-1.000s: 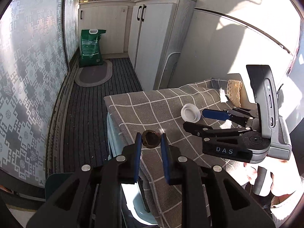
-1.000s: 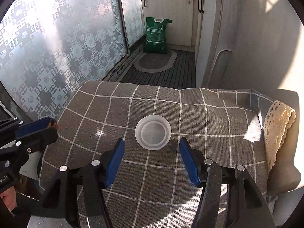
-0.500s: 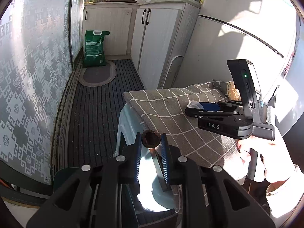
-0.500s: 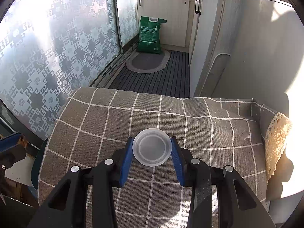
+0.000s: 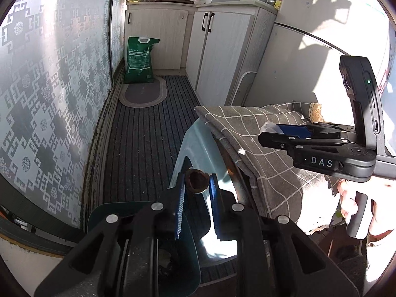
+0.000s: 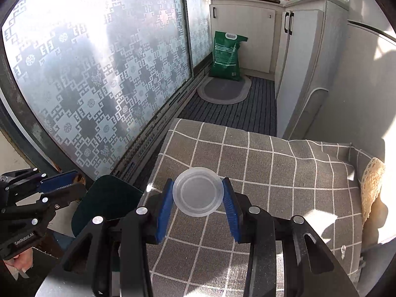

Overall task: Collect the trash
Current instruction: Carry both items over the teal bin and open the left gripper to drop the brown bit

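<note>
Hard sunlight comes in through the frosted patterned window [image 6: 104, 79], leaving bright patches on the checked cloth [image 6: 284, 173] and blowing out the white wall [image 5: 309, 74] on the right, where sharp dark shadows fall. Glare flashes off the pale plastic [image 5: 217, 237] low in the left wrist view. Both pictures are crisp at centre, bowed by the fisheye and black at the corners
</note>
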### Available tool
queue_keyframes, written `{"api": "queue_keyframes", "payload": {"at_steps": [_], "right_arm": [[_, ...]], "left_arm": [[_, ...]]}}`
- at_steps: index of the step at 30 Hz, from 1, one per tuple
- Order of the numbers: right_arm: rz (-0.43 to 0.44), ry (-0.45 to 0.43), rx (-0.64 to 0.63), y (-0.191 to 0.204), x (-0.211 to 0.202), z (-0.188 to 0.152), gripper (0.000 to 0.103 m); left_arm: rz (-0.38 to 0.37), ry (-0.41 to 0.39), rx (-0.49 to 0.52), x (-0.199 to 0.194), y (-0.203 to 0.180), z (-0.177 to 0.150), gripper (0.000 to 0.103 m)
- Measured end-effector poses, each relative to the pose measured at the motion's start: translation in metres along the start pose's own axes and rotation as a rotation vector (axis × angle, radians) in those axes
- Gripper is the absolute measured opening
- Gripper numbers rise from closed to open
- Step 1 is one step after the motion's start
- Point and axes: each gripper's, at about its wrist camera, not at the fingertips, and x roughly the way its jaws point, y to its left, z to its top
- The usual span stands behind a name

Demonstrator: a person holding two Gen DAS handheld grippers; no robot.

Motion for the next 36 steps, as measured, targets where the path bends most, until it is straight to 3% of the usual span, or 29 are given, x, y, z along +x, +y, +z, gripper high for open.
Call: {"api": "queue_keyframes", "payload": {"at_steps": [9,20,36], "right_arm": [[0.087,-0.031,-0.046,0.046,-0.024,-0.009,0.040],[0.131,0.038,-0.116,0.091,-0.002,-0.037,0.040],[0.174,0.113,-0.190,0.144,0.030,-0.049,0.040]], "left_arm": [[0.048,0.017,-0.018,-0.009,0.025,-0.029,0.021],[0.096,0.078,-0.075,-0.001,0.054,-0.085,0.021],[0.167,0.263,-0.124,0.052,0.112,-0.143,0.022]]}}
